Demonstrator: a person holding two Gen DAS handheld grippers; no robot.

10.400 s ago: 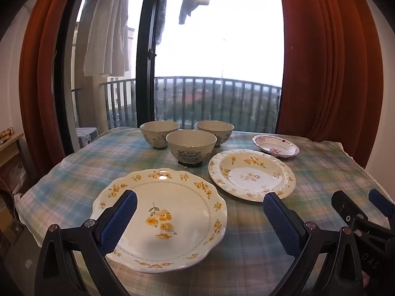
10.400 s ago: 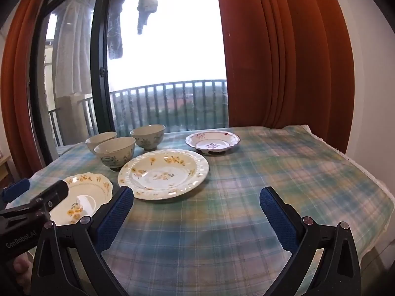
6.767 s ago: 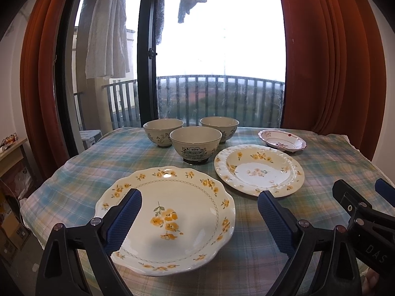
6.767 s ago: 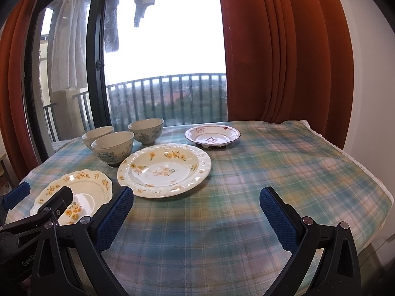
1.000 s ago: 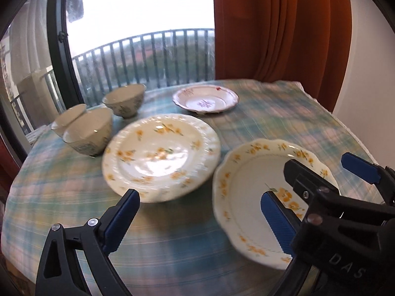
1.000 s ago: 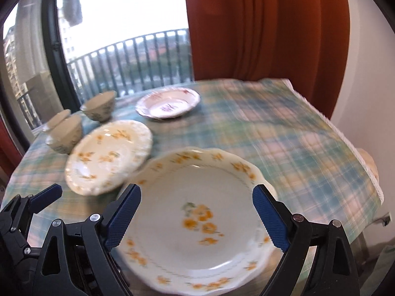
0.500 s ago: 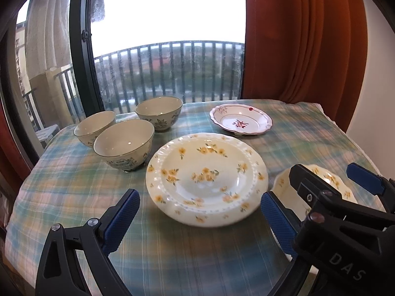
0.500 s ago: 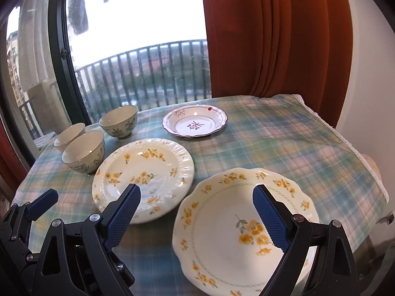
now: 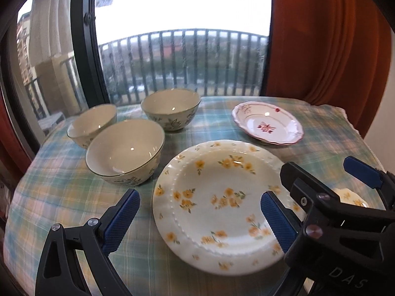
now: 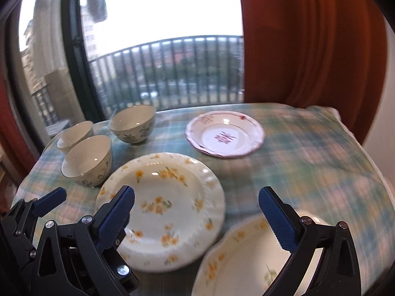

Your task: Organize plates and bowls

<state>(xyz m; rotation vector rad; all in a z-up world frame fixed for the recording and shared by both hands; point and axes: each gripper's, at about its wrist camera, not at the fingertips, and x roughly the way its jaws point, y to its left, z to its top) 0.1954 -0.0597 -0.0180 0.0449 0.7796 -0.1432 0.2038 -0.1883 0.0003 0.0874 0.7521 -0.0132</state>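
Note:
My left gripper (image 9: 200, 219) is open, its blue pads to either side of the near part of the beaded yellow-flower plate (image 9: 217, 197) without touching it. The right gripper (image 10: 196, 219) has its jaws opening and nothing is between the pads. The scalloped yellow-flower plate (image 10: 234, 259) lies on the cloth below its right finger. It is mostly hidden behind the right gripper (image 9: 318, 172) in the left wrist view. Three cream bowls (image 9: 126, 150) (image 9: 170, 108) (image 9: 92, 123) stand at the back left. A small pink-rimmed plate (image 9: 267, 125) sits at the back right.
A round table under a blue-green plaid cloth (image 10: 308, 162) bears everything, and its edge drops away at the right and front. Orange curtains (image 10: 308, 44) hang behind on the right. A glass balcony door with a black frame (image 9: 84, 49) is behind the bowls.
Both grippers have swung left across the table. The scalloped plate, between the right gripper's fingers a second ago, now lies low at the right, and the beaded plate has come between the left pads.

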